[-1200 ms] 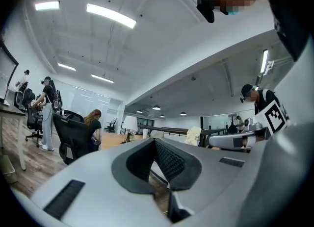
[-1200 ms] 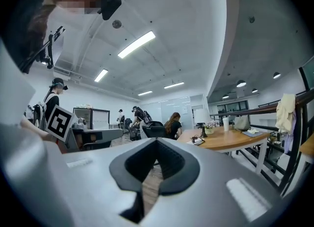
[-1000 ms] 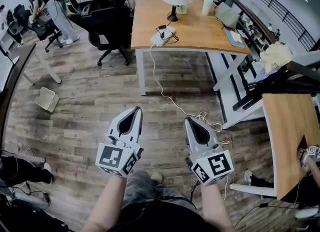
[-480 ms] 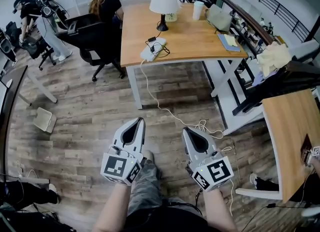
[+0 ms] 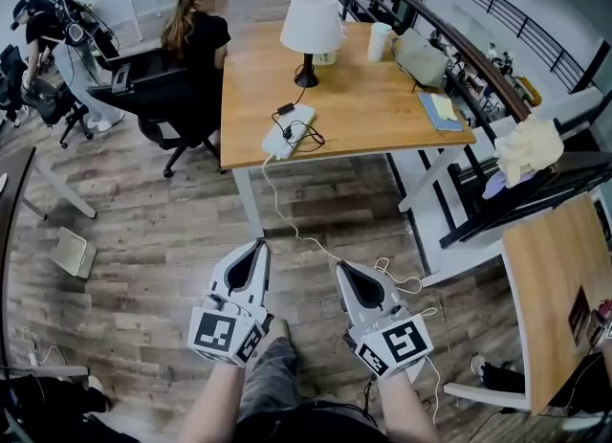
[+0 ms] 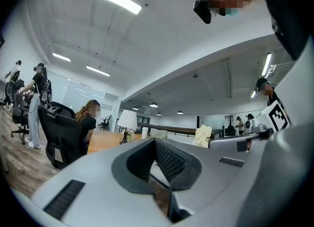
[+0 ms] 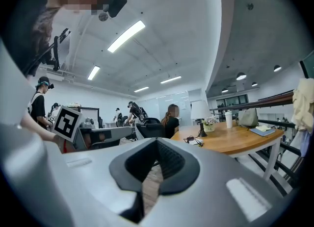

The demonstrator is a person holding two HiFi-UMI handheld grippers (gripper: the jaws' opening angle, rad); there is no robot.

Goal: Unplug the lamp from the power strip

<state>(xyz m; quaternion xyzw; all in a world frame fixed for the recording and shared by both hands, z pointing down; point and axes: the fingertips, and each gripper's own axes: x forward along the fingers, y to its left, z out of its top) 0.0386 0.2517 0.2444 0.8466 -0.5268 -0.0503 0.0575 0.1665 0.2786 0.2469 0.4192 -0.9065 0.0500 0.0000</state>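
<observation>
Both the left gripper (image 5: pixel 260 244) and right gripper (image 5: pixel 341 267) are closed tight, holding nothing. The counter (image 5: pixel 382 111) looks nearer now, but the lamp (image 5: pixel 308 34) and power strip (image 5: pixel 290 131) on it are still too far to reach.

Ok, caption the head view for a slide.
Left gripper and right gripper, fingers together and empty, hover over the floor, short of the desk holding lamp and power strip.

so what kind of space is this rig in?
Looks like an open-plan office: a wooden desk carrying a lamp and power strip, a person seated in a black office chair, and ceiling strip lights.
</observation>
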